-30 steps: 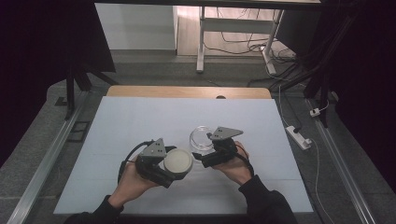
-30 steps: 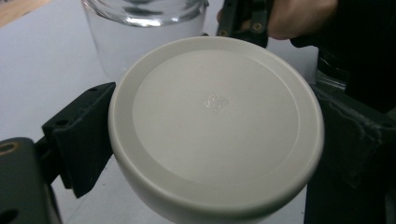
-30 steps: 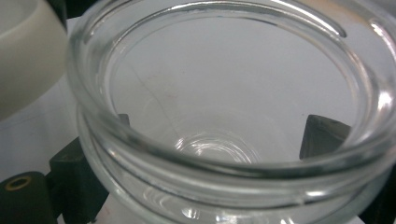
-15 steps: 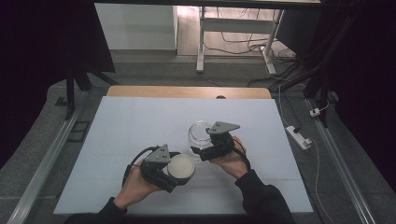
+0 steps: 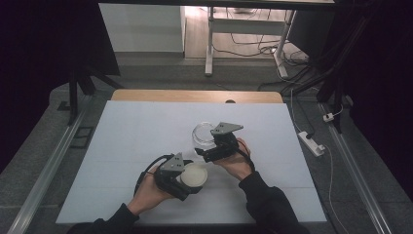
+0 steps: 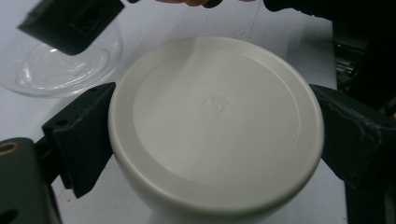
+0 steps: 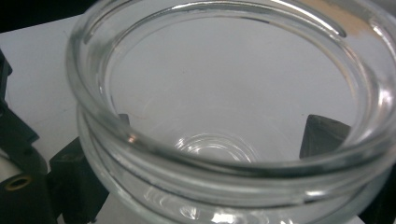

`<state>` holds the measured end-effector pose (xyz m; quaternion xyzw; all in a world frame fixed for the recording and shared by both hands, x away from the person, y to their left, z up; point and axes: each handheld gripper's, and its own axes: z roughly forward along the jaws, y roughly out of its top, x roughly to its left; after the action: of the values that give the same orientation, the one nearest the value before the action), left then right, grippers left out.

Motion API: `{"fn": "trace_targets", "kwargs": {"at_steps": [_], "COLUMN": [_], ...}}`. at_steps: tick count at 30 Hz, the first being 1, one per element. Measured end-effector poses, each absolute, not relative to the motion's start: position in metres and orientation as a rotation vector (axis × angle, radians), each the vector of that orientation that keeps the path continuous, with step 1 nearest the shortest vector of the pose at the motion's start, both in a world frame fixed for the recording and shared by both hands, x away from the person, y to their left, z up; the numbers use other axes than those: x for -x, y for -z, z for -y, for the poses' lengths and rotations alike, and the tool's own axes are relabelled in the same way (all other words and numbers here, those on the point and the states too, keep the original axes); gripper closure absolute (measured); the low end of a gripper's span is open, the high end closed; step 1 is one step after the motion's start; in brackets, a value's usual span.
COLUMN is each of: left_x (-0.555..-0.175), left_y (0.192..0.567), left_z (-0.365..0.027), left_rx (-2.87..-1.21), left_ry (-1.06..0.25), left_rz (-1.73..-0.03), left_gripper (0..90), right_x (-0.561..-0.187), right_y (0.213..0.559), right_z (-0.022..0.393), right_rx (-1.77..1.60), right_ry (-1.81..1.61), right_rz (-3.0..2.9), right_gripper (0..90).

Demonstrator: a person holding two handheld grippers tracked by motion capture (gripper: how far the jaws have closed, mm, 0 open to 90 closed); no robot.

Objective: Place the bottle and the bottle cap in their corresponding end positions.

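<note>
Left tool clamped across a white round lid, jaws pressing its rim on both sides; drawn back toward the near edge of the tabletop, well clear of the jar now. Right tool closed around the clear glass jar, mouth open; probably lid just removed, jar ready for filling or emptying.

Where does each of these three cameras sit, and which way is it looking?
High view: above the person's side, looking forward and down at the white table; forearms, both hands.
Left gripper view: rides the left tongs, looking along jaws clamping the white lid.
Right gripper view: rides the right tongs, facing the glass jar.
Shared: jar appears in all three.
</note>
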<state>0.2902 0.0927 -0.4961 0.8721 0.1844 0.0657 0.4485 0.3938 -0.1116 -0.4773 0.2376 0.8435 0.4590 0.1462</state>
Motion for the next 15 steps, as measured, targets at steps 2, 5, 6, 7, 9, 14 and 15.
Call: {"fn": "trace_targets", "kwargs": {"at_steps": [2,5,6,7,9,14,15], "left_x": [-0.292,-0.293,-0.293,-0.294,-0.295,-0.296,-0.296], "left_y": [0.499,0.504,0.505,0.506,0.508,0.514,0.515], "left_z": [-0.091,-0.089,-0.088,-0.088,-0.088,-0.086,-0.085], "left_rx": [-2.163,-2.173,-2.177,-2.180,-2.189,-2.209,-2.214], "left_ry": [-0.164,-0.171,-0.177,-0.181,-0.184,-0.196,-0.201], "left_rz": [-0.452,-0.451,-0.445,-0.446,-0.443,-0.429,-0.428], "left_gripper": [7.9,7.9,7.9,7.9,7.9,7.9,7.9], "right_x": [-0.397,-0.400,-0.401,-0.403,-0.404,-0.408,-0.409], "right_y": [0.479,0.483,0.483,0.485,0.486,0.490,0.491], "right_z": [0.110,0.107,0.106,0.104,0.103,0.098,0.097], "right_rx": [-0.690,-0.697,-0.699,-0.699,-0.702,-0.703,-0.703], "right_ry": [-1.320,-1.319,-1.318,-1.317,-1.317,-1.313,-1.312], "right_rz": [-2.429,-2.433,-2.435,-2.436,-2.437,-2.443,-2.445], "right_gripper": [6.8,6.8,6.8,6.8,6.8,6.8,6.8]}}
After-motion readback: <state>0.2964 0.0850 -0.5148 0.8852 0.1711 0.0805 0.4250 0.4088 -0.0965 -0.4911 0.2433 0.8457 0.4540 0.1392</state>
